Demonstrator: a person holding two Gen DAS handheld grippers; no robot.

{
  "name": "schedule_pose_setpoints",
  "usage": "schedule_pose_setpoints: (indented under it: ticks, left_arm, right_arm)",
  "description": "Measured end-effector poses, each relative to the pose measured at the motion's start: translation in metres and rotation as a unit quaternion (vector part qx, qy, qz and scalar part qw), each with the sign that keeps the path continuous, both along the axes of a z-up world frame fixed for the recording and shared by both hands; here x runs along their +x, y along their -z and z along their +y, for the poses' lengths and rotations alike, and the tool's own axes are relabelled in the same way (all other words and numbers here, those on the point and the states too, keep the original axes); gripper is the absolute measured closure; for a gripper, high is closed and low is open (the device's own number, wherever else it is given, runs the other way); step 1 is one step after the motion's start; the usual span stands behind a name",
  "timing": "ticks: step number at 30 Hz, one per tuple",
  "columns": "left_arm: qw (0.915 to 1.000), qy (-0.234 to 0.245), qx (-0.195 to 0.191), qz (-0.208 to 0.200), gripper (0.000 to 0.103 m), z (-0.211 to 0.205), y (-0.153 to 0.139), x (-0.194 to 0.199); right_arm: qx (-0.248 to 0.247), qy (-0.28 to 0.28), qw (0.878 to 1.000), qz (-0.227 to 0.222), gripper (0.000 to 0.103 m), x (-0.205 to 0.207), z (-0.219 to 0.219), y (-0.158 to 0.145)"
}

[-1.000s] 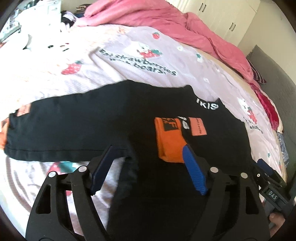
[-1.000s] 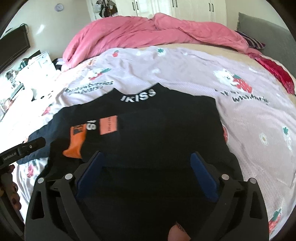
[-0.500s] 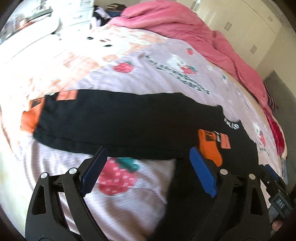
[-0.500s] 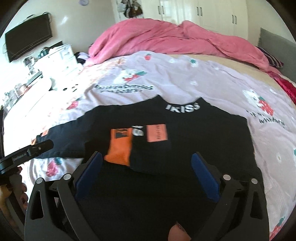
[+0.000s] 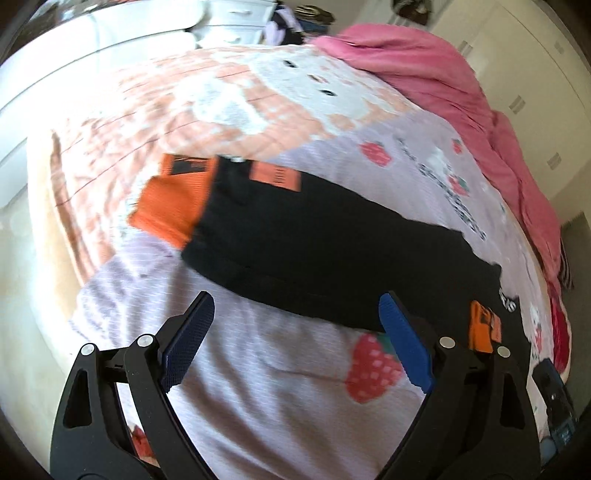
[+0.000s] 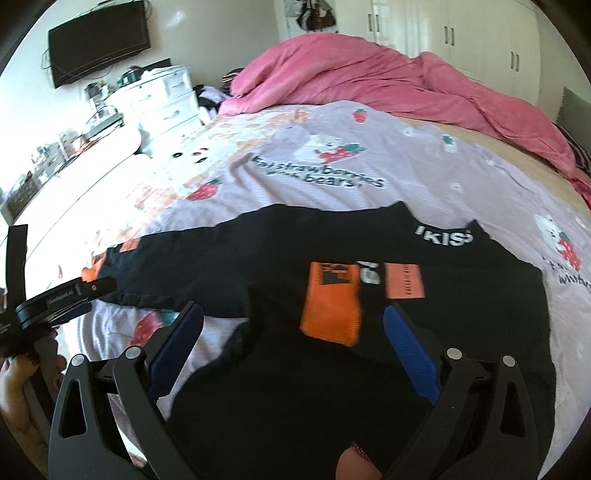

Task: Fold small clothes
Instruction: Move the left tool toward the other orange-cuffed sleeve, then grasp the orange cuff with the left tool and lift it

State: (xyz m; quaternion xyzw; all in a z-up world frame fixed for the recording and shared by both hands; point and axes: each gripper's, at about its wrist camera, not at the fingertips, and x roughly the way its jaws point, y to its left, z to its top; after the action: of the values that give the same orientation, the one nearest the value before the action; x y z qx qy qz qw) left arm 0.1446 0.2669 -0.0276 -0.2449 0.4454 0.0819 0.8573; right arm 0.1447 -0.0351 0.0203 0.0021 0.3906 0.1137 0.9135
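A black long-sleeved top [image 6: 461, 314] with a white-lettered collar lies flat on the bed. One sleeve is folded across its chest, its orange cuff [image 6: 330, 310] just beyond my right gripper [image 6: 293, 314], which hovers open over the body of the top. The other sleeve [image 5: 314, 243] stretches straight out to the left and ends in an orange cuff [image 5: 173, 206]. My left gripper [image 5: 295, 306] is open above the sheet at that sleeve's near edge, with nothing between its fingers. The right wrist view shows the left gripper [image 6: 74, 291] low at the far left.
The printed strawberry bedsheet [image 6: 317, 173] covers the bed. A pink duvet [image 6: 369, 74] is heaped along the far side. White drawers [image 6: 159, 96] and a wall screen [image 6: 99, 40] stand at the left, wardrobe doors [image 6: 461, 29] behind. A person's hand [image 6: 22, 373] holds the left gripper.
My left gripper has swung left from the folded cuff along the outstretched sleeve toward its orange end, its jaws wider. The right gripper has also shifted left over the top.
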Motion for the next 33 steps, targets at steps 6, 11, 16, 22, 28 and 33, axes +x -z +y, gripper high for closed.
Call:
schedule_pose_setpoints:
  ticks: [6, 11, 16, 22, 28, 33]
  left_arm:
    - [0.9983, -0.039, -0.044, 0.001, 0.019, 0.035, 0.019, -0.003]
    - [0.996, -0.062, -0.063, -0.014, 0.019, 0.052, 0.028, 0.0]
    - [0.9951, -0.078, -0.056, -0.027, 0.023, 0.06, 0.028, 0.009]
    - [0.9935, -0.098, -0.045, -0.036, 0.062, 0.071, 0.029, 0.02]
    - [0.9935, -0.082, -0.045, -0.065, 0.095, 0.068, 0.018, 0.023]
    - [0.9932, -0.05, -0.038, -0.098, 0.096, 0.05, -0.009, 0.016]
  right_arm:
    - [0.003, -0.021, 1.0, 0.004, 0.005, 0.001, 0.023, 0.003]
    - [0.007, -0.026, 1.0, 0.005, 0.005, 0.0, 0.03, 0.005]
    - [0.012, -0.014, 1.0, 0.011, 0.005, 0.0, 0.022, 0.009]
    - [0.017, 0.014, 1.0, 0.017, 0.005, -0.003, 0.001, 0.013]
    - [0.031, 0.051, 0.998, 0.027, 0.005, -0.007, -0.027, 0.019]
    - [0.039, 0.074, 0.996, 0.03, 0.005, -0.011, -0.046, 0.021]
